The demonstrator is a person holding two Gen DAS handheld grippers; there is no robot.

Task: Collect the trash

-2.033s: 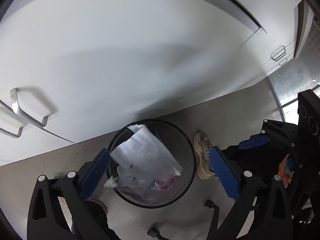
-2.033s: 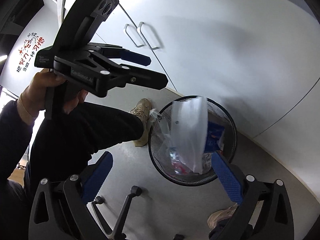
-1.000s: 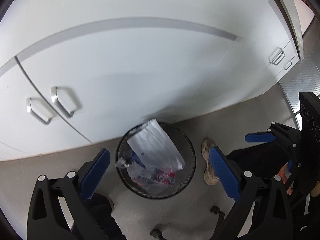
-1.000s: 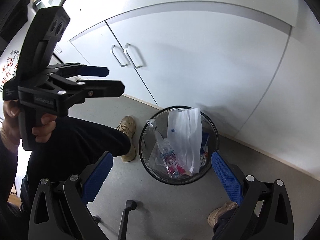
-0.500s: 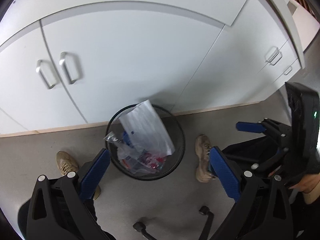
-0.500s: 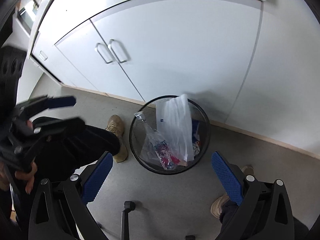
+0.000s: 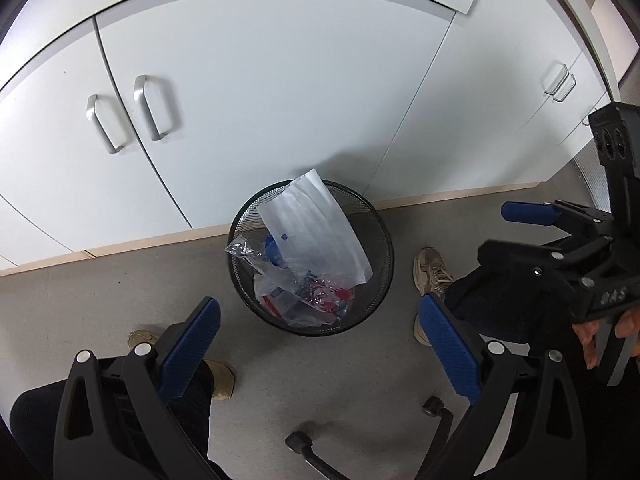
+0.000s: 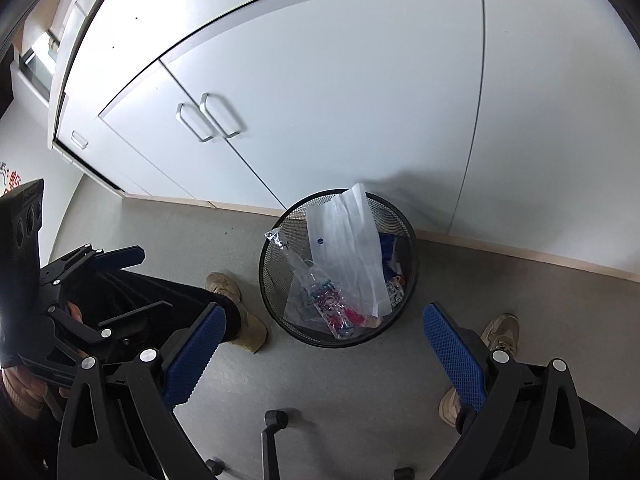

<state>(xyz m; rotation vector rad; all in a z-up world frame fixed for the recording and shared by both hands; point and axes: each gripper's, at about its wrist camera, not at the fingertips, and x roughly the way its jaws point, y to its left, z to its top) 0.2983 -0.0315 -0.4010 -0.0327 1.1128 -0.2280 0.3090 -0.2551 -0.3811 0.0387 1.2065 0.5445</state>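
Left wrist view: trash bin sits beyond wide-spread empty jaws

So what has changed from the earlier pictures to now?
Both grippers, left and right, have pulled up and back from the bin, which now looks smaller, with more cabinet and floor in view. Nothing was gripped or released. The jaws stayed open and empty; the white bag stayed in the bin.

bin before cabinet | bag in bin
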